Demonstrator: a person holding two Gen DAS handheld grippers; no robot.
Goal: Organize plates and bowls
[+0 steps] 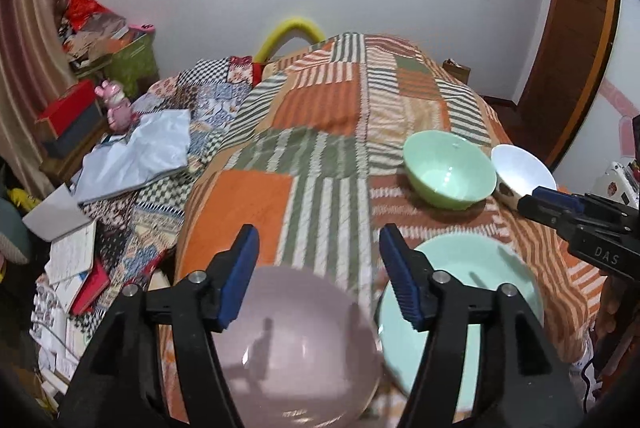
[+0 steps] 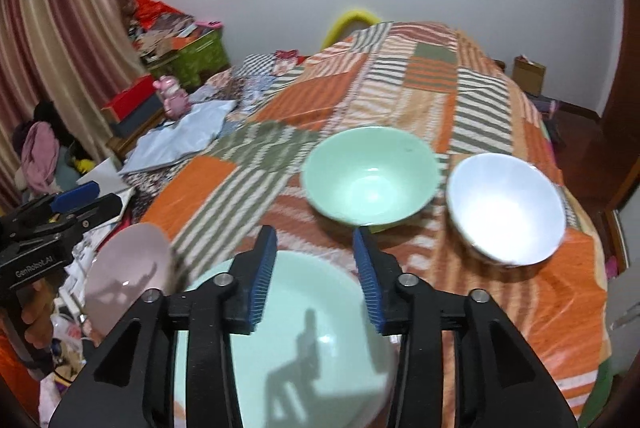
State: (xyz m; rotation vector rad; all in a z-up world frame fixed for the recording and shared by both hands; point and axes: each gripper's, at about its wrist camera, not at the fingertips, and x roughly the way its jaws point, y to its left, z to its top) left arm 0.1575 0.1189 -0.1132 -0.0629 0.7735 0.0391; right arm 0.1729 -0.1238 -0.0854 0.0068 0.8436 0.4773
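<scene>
A pink plate (image 1: 296, 344) lies at the near edge of the patchwork bed cover, right below my open left gripper (image 1: 316, 268); it also shows in the right wrist view (image 2: 128, 268). A mint green plate (image 2: 296, 340) lies beside it, under my open right gripper (image 2: 314, 268); it also shows in the left wrist view (image 1: 472, 300). A green bowl (image 2: 370, 176) and a white bowl (image 2: 506, 208) stand upright side by side farther back. Both grippers are empty and hover above the plates.
The bed cover (image 1: 320, 132) drops off at its left edge to a cluttered floor with books and papers (image 1: 80, 268). A pink toy (image 1: 116, 104) and boxes stand by the curtain. A wooden door (image 1: 576, 48) is at the right.
</scene>
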